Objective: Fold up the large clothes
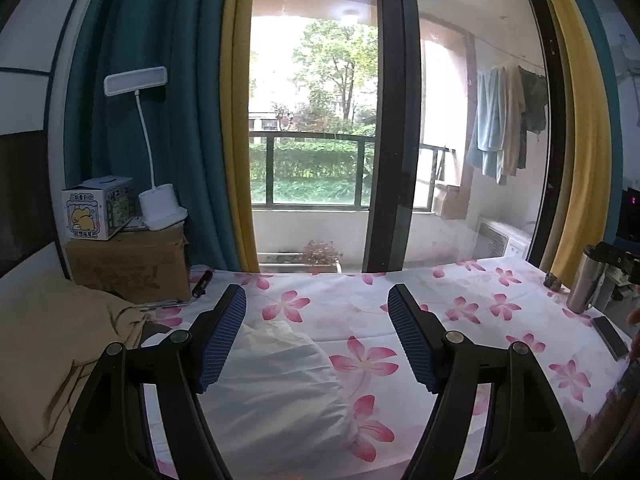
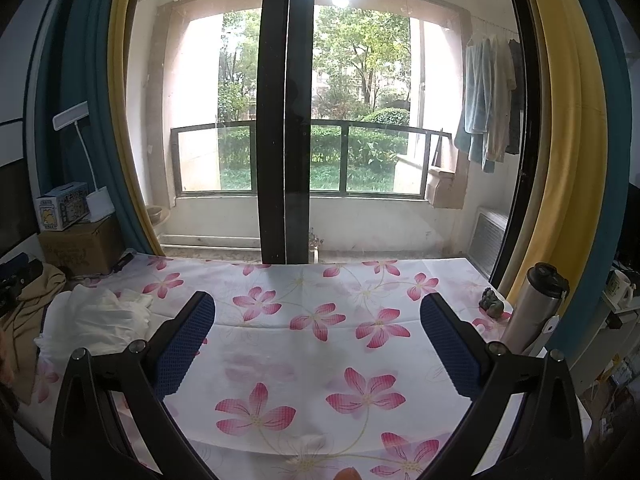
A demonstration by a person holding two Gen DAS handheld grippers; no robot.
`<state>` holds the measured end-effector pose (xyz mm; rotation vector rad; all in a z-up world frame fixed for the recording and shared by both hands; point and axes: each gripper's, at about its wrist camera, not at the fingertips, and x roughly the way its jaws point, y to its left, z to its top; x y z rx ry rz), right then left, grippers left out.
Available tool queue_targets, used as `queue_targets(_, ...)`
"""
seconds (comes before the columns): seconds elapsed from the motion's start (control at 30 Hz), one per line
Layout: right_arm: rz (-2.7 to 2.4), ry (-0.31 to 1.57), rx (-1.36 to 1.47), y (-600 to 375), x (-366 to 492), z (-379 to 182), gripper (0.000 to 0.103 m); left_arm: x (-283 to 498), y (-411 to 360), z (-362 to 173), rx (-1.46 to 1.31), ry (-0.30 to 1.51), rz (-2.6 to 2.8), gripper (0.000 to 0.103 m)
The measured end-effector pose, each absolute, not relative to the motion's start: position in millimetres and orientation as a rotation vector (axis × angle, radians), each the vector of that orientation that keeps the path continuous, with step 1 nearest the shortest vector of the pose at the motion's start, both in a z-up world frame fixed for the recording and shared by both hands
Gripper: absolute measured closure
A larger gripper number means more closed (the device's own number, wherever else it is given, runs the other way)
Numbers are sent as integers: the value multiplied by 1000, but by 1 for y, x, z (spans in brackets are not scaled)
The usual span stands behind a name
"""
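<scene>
Flowery sheet (image 2: pixel 320 344) covers the bed by the window. Both claws, left gripper (image 1: pixel 318 340) and right gripper (image 2: pixel 318 346), are spread wide, holding nothing. Best to reach the white garment (image 1: pixel 280 384), pinch one edge, and lift slowly.

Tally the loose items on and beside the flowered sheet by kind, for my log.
Garments on the bed: 2, white garment, tan garment
Boxes: 2, cardboard box, printed box
Lamps: 1, desk lamp
Flasks: 1, steel flask
Phones: 1, phone
Dark stick by the box: 1, dark stick
Total: 8
</scene>
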<state>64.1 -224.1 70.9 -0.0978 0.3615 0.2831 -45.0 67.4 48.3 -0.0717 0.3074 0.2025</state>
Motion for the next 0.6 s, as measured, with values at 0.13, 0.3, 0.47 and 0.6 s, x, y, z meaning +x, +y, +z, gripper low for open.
queue_targets(0.13, 285, 363, -100, -224, 65, 71, 2, -44, 67, 48, -72, 309, 191, 26)
queue_targets(0.3, 286, 362, -99, -224, 65, 71, 2, -43, 68, 47, -80, 321, 189, 26)
queue_targets(0.47, 287, 365, -98, -223, 66, 70, 2, -42, 67, 46, -80, 329, 185, 26)
queue_targets(0.6, 288, 368, -99, -222, 66, 70, 2, -41, 68, 46, -83, 336, 177, 26)
